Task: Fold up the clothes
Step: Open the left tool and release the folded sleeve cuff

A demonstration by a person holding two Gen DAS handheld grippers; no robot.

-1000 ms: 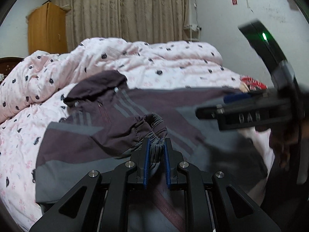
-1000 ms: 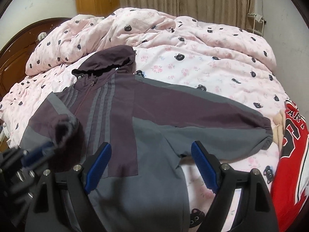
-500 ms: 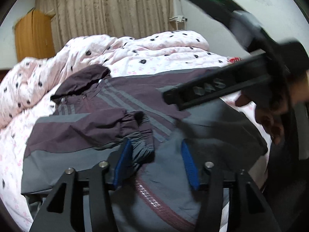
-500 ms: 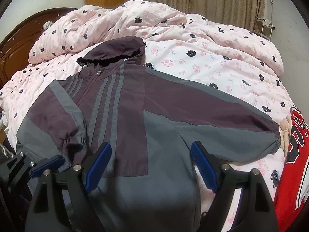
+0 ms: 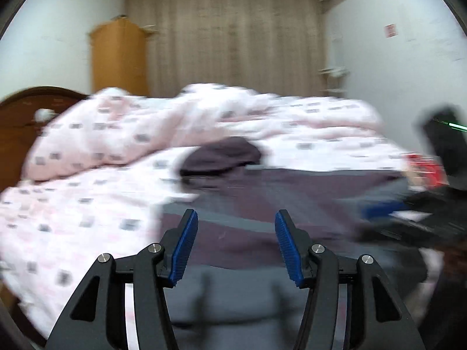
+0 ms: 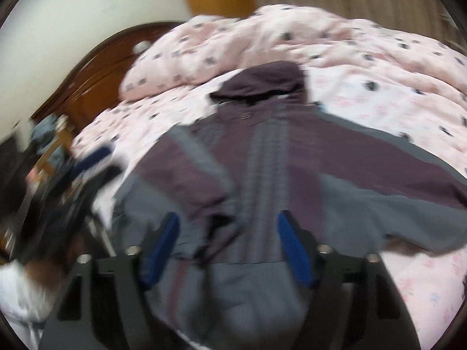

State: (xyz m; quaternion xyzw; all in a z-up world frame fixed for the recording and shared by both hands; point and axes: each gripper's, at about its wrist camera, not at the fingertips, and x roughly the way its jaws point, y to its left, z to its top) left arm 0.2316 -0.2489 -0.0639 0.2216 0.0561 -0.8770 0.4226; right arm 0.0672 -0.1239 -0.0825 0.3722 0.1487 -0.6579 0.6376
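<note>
A purple and grey hooded jacket (image 6: 262, 157) lies front up on the bed, hood toward the headboard; it also shows in the left wrist view (image 5: 262, 204). Its left sleeve (image 6: 204, 192) is folded in over the chest; the other sleeve (image 6: 408, 186) stretches out to the right. My right gripper (image 6: 227, 245) is open and empty above the jacket's lower front. My left gripper (image 5: 236, 242) is open and empty near the jacket's left side. Both views are motion-blurred.
A pink quilt with dark prints (image 6: 292, 35) is bunched at the bed's far side. A dark wooden headboard (image 6: 96, 70) stands left, a wooden wardrobe (image 5: 119, 58) and curtains behind. A red garment (image 5: 423, 169) lies at the right bed edge.
My left gripper opened, let go of the sleeve cuff on the jacket's front and swung left. My right gripper stayed open and shifted left over the jacket.
</note>
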